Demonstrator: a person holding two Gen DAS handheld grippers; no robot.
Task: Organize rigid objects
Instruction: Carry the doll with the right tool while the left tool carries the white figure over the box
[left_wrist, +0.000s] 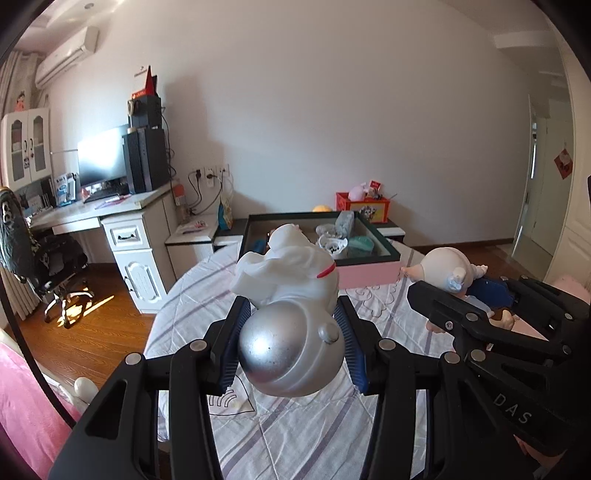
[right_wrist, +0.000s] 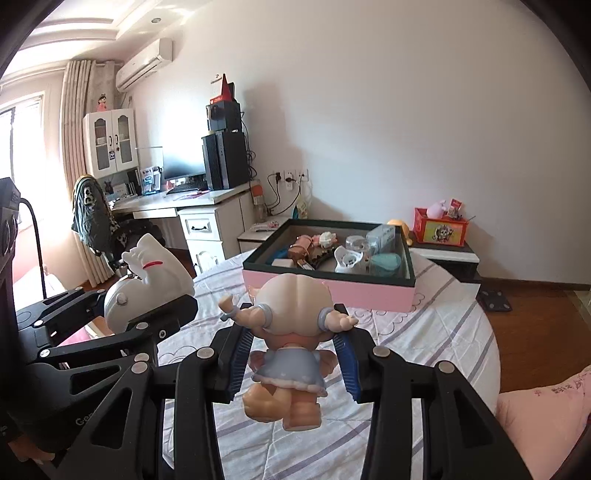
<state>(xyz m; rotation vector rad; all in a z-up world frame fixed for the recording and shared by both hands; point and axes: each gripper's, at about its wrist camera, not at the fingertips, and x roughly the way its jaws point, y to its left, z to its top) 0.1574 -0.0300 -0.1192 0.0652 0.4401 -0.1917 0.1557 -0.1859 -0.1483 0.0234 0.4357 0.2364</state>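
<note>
My left gripper (left_wrist: 291, 343) is shut on a white astronaut figurine (left_wrist: 291, 314) with a silver helmet, held above the bed; the figurine also shows in the right wrist view (right_wrist: 147, 280). My right gripper (right_wrist: 291, 350) is shut on a doll (right_wrist: 291, 332) with pale hair and a blue dress, held above the bed; the doll also shows in the left wrist view (left_wrist: 450, 273). A pink storage box (right_wrist: 369, 295) with a dark rim sits ahead on the bed (right_wrist: 424, 332) and holds several small toys; it also shows in the left wrist view (left_wrist: 369, 273).
A white desk (right_wrist: 199, 206) with a monitor and computer tower stands at the left wall, with an office chair (left_wrist: 44, 258) beside it. A low cabinet (right_wrist: 450, 254) behind the bed carries a red box (right_wrist: 439, 225). A pink pillow (right_wrist: 543, 421) lies at right.
</note>
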